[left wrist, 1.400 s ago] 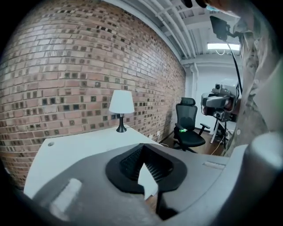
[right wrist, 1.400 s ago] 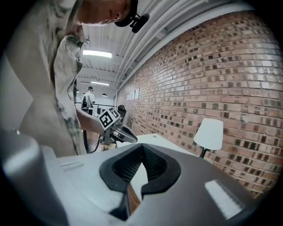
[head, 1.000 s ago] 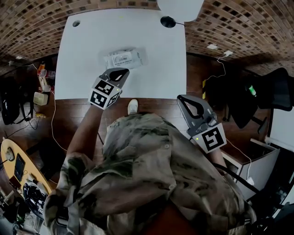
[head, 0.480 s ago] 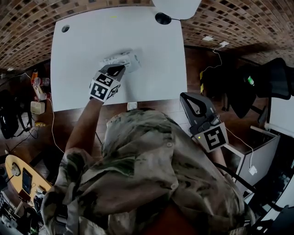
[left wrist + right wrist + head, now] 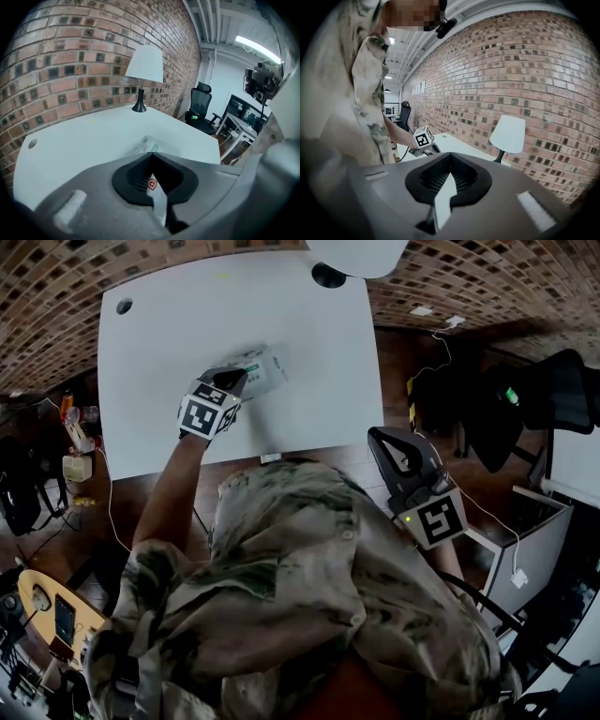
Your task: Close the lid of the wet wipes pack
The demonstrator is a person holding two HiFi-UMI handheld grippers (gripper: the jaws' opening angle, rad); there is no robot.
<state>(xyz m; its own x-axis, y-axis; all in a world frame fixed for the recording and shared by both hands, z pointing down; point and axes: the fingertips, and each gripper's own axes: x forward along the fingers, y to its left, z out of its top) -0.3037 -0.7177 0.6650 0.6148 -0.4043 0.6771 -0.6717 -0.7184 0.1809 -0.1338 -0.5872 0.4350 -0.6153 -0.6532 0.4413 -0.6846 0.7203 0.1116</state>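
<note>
1 white table (image 5: 309,399), with 1 round cable hole (image 5: 124,306) near its far left corner.

1 left gripper (image 5: 234,381): over the table, jaws pressed together, nothing pinched.

1 wet wipes pack (image 5: 264,365): flat on the table, directly past the left jaw tips. No view settles whether they touch.

Left gripper view alone shows 1 red emblem (image 5: 151,184) on the pack, seen through the opening behind the closed tips, and 1 office chair (image 5: 201,101).

1 table lamp (image 5: 361,254): at the far edge.

1 right gripper (image 5: 375,439): jaws together, empty, off the table's right side, well apart from the pack.

Right gripper view shows the left gripper's marker cube (image 5: 423,137) from the side. The pack cannot be made out there.
</note>
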